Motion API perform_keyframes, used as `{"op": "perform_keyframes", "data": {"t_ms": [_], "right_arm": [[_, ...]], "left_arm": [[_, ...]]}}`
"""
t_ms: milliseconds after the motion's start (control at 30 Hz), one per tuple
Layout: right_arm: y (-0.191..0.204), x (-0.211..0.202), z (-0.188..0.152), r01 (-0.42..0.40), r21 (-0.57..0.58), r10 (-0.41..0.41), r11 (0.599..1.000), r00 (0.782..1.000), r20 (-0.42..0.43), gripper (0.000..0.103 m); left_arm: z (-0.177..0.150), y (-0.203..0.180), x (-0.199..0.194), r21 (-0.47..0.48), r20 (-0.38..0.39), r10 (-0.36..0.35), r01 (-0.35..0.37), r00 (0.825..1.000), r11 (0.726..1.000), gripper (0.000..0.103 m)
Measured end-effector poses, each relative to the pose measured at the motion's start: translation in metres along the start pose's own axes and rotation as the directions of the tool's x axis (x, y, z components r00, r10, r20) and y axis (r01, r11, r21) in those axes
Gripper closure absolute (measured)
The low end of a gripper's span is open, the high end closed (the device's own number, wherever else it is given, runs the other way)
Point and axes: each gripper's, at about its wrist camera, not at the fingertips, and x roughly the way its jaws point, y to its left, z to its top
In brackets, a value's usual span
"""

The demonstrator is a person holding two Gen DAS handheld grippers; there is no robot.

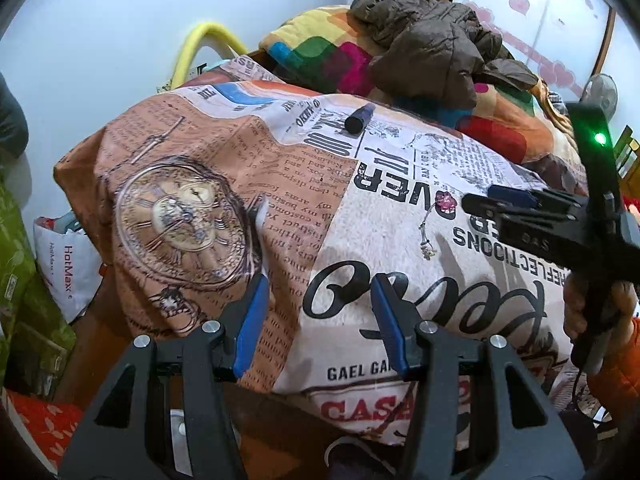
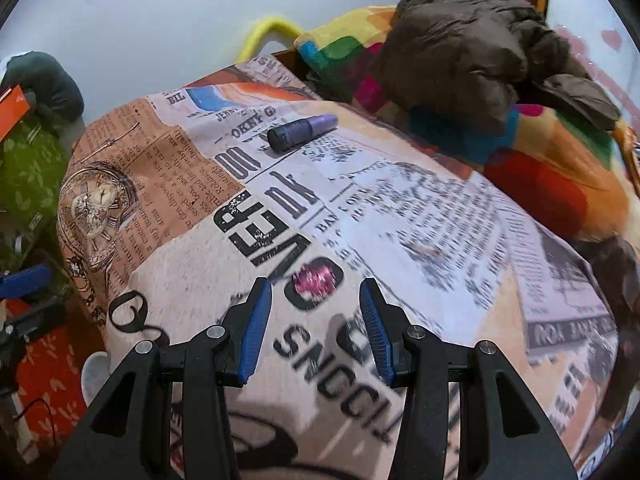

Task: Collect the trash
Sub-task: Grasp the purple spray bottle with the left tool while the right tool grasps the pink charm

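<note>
A small pink charm (image 2: 315, 283) with a thin cord (image 1: 427, 236) lies on the newspaper-print cover (image 1: 224, 168); the charm also shows in the left wrist view (image 1: 447, 201). A dark purple tube (image 2: 301, 132) lies farther back on the cover, also in the left wrist view (image 1: 360, 118). My right gripper (image 2: 316, 296) is open, its fingers either side of the charm, just short of it. It shows from the side in the left wrist view (image 1: 500, 200). My left gripper (image 1: 320, 292) is open and empty over the cover's near part.
A brown jacket (image 1: 432, 44) lies on a multicoloured blanket (image 1: 320, 48) at the back right. A white HotMax bag (image 1: 68, 268) sits on the floor at left, beside green fabric (image 1: 16, 248). A yellow hose (image 1: 196, 48) runs behind the cover.
</note>
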Motion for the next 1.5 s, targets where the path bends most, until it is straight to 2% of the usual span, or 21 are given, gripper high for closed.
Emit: {"op": "perform_keyframes", "data": {"t_ms": [167,233,300,567,733,933,1167,1233,1333,1400,1500], "right_arm": [[0.002,0.019,0.001,-0.002,-0.03,0.001,1.0,1.0,-0.026,0.062],[0.005,0.024,0.001,0.005,-0.052,-0.007,0.999,1.0,-0.029,0.068],[0.009,0.03,0.0,0.009,-0.074,-0.013,0.997,0.999,-0.05,0.08],[-0.001,0.028,-0.001,0.009,-0.034,-0.009,0.999,1.0,-0.01,0.08],[-0.03,0.01,0.0,0.02,0.047,-0.021,0.999,0.999,0.03,0.08],[-0.076,-0.021,-0.011,0.054,0.138,-0.063,0.989,0.996,0.061,0.08],[-0.125,-0.041,-0.032,0.096,0.224,-0.111,0.97,0.992,0.055,0.08],[-0.136,-0.044,-0.039,0.088,0.254,-0.104,0.963,0.993,0.051,0.08],[-0.146,-0.047,-0.047,0.086,0.275,-0.103,0.957,0.994,0.048,0.08],[-0.149,-0.048,-0.051,0.081,0.282,-0.098,0.956,0.994,0.047,0.08],[-0.151,-0.052,-0.052,0.071,0.28,-0.09,0.957,0.994,0.057,0.08]], "left_arm": [[0.002,-0.002,0.014,0.034,-0.008,0.008,-0.007,1.0,0.999,0.051],[0.004,-0.002,0.018,0.04,-0.009,0.013,-0.013,1.0,0.999,0.051],[0.009,-0.003,0.022,0.041,-0.012,0.009,-0.008,1.0,0.999,0.051],[0.055,-0.016,0.041,0.074,0.003,-0.054,0.053,0.999,0.996,0.051],[0.096,-0.028,0.07,0.084,-0.012,-0.112,0.112,0.994,0.99,0.051],[0.132,-0.052,0.111,0.145,0.016,-0.097,0.093,0.995,0.985,0.051],[0.166,-0.071,0.173,0.161,-0.059,-0.04,0.049,0.997,0.986,0.051],[0.173,-0.07,0.181,0.152,-0.046,-0.007,0.014,0.999,0.988,0.051],[0.183,-0.067,0.189,0.148,-0.036,-0.003,0.008,0.999,0.989,0.051],[0.185,-0.069,0.192,0.173,-0.04,-0.007,0.014,0.999,0.985,0.051],[0.191,-0.074,0.196,0.226,-0.033,0.038,-0.03,0.999,0.974,0.051]]}}
